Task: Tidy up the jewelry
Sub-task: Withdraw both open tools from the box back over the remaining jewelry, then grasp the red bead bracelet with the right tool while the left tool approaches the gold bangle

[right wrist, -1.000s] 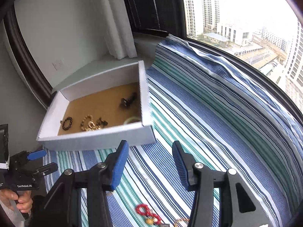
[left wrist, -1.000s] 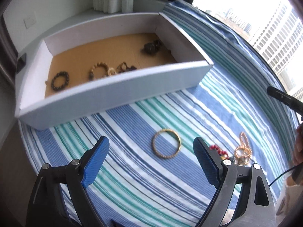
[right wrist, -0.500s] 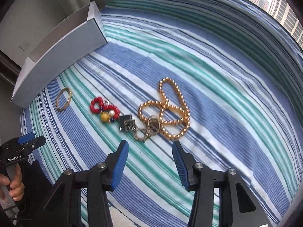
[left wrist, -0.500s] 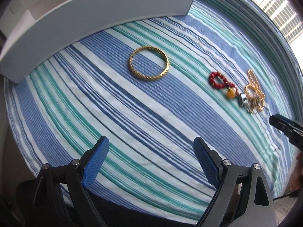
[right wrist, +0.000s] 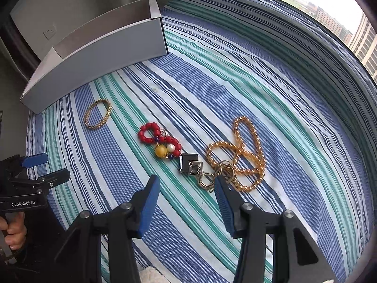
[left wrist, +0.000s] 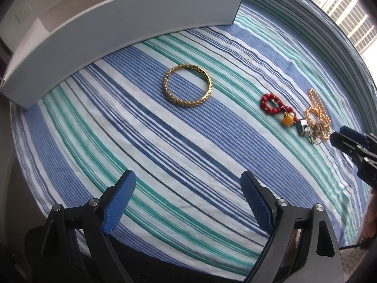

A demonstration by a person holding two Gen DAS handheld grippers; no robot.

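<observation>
On the striped cloth lie a gold bangle [left wrist: 209,87] [right wrist: 108,112], a red bead bracelet [left wrist: 273,111] [right wrist: 144,137] with a yellow bead, a square silver pendant [right wrist: 190,166] on linked rings, and a gold bead necklace [left wrist: 315,112] [right wrist: 258,148]. My left gripper [left wrist: 187,179] [right wrist: 47,168] hangs wide open over bare cloth, well short of the bangle. My right gripper [right wrist: 186,184] [left wrist: 346,139] is half open with nothing between its pads. Its right fingertip is just beside the linked rings and pendant.
A white open box [left wrist: 117,23] [right wrist: 106,52] stands at the cloth's far left edge, its inside hidden by the near wall. A hand [right wrist: 11,231] grips the left gripper's handle. A window with buildings lies beyond the cloth.
Both grippers dropped and tipped down toward the cloth, so the box's inside left view. The right gripper then closed in on the pendant and necklace pile. Jaw widths stayed the same.
</observation>
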